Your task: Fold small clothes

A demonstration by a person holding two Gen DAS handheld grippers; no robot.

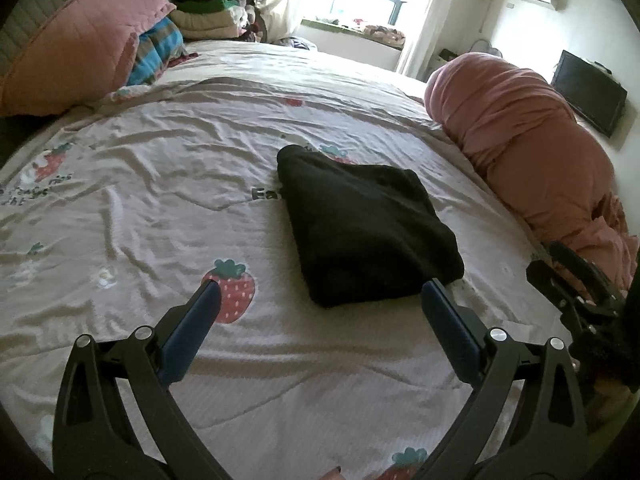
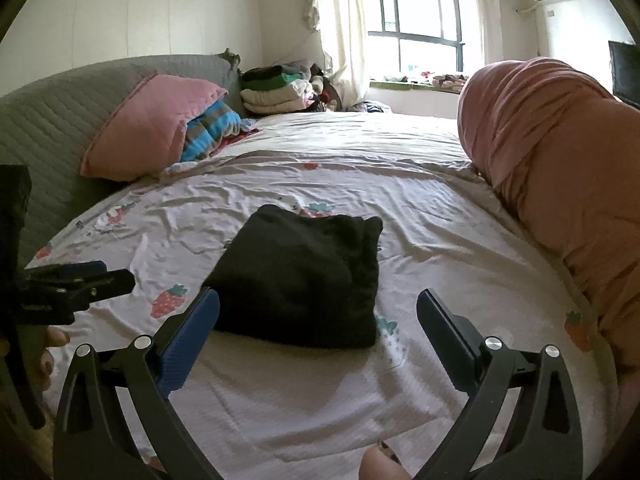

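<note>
A black garment (image 1: 360, 228) lies folded into a compact rectangle on the strawberry-print bedsheet (image 1: 140, 200). It also shows in the right wrist view (image 2: 304, 280). My left gripper (image 1: 320, 292) is open and empty, hovering just short of the garment's near edge. My right gripper (image 2: 320, 300) is open and empty, with its left fingertip (image 2: 208, 300) level with the garment's near left corner. The right gripper shows at the right edge of the left wrist view (image 1: 576, 280), and the left gripper shows at the left of the right wrist view (image 2: 76, 280).
A rolled pink duvet (image 1: 528, 152) runs along the bed's right side. A pink pillow (image 1: 76, 48) and a striped blue cloth (image 1: 156, 52) lie at the head. A pile of folded clothes (image 2: 276, 88) sits at the far corner by the window.
</note>
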